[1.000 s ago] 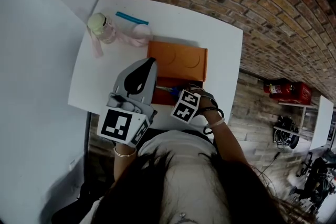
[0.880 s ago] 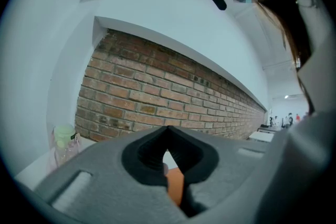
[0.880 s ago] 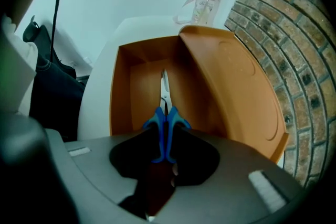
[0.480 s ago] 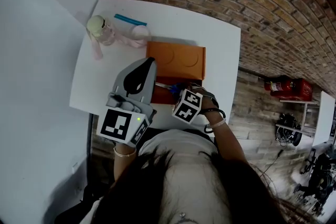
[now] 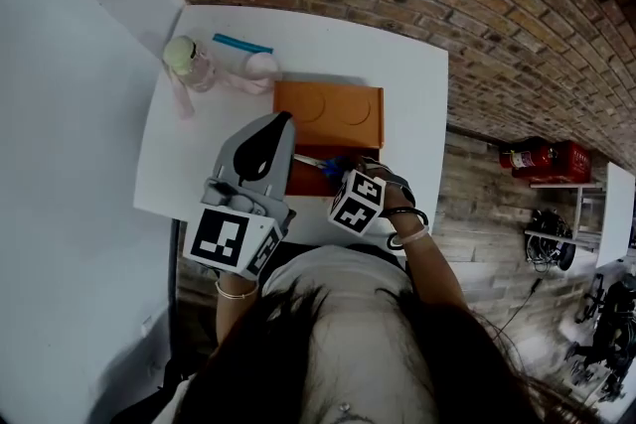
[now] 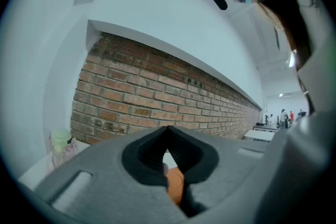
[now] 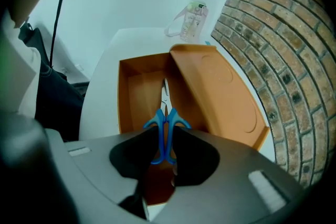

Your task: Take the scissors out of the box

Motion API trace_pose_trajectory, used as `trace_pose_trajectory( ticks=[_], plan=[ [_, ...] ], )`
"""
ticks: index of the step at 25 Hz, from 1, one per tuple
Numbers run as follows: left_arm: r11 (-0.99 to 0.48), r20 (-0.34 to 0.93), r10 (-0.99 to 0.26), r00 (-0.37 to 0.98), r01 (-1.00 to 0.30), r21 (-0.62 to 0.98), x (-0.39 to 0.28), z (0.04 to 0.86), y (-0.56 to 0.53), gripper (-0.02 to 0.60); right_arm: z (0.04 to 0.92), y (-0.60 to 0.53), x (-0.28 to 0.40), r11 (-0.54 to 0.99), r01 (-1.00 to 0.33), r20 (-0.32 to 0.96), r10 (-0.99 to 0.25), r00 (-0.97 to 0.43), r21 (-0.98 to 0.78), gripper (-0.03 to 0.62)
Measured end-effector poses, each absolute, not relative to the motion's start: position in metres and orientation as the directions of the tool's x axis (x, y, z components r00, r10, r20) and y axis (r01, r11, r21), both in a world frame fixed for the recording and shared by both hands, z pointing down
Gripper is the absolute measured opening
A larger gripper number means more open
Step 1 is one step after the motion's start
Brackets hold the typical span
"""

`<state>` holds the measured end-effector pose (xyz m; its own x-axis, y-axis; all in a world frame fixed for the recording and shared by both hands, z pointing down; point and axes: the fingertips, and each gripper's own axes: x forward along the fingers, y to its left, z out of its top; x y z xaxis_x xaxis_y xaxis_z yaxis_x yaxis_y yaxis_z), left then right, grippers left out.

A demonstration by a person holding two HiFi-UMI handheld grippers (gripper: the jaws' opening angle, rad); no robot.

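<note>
Right gripper view gives us the clearest look. The right gripper (image 7: pixel 167 150) has its 2 dark pads drawn in narrowly, clamped on the blue plastic handles of the silver-bladed scissors (image 7: pixel 166 128). The scissors' long axis runs up the frame, in line with the jaws. The blade tips point away from us, towards the far end of the open orange cardboard box (image 7: pixel 130 97). The scissors sit over the box's interior at lower centre, and we cannot tell whether they touch its floor. The flat orange lid (image 7: pixel 218 89) lies folded open at the right. At upper centre a clear plastic bottle with a pale green cap (image 7: pixel 192 19) stands on the white table (image 7: pixel 105 76).

From the head view, the scissors run across the middle of the frame with the blades pointing left. The left gripper (image 5: pixel 285 118) hangs over the box's left edge. Its own view shows its 2 jaws meeting at the tip with nothing between them, and a red brick wall (image 6: pixel 157 97) beyond.
</note>
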<state>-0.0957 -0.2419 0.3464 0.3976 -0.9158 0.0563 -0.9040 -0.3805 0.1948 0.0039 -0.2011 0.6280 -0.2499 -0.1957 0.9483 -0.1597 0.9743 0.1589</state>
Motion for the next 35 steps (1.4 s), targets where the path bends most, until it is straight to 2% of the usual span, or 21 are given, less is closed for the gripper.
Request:
trace_pose_trajectory(
  ticks=[14, 35],
  plan=[
    [-0.399, 0.050, -0.910, 0.412, -0.901, 0.168, -0.096, 0.335, -0.220, 0.000, 0.611, -0.186, 0.003, 0.958, -0.223, 0.931, -0.239, -0.277, 0.180, 0.097],
    [-0.425, 0.049, -0.900, 0.432, -0.898, 0.119, -0.092, 0.319, -0.169, 0.000, 0.574, -0.170, 0.010, 0.882, -0.389, 0.854, -0.403, -0.330, 0.266, 0.097]
  ],
)
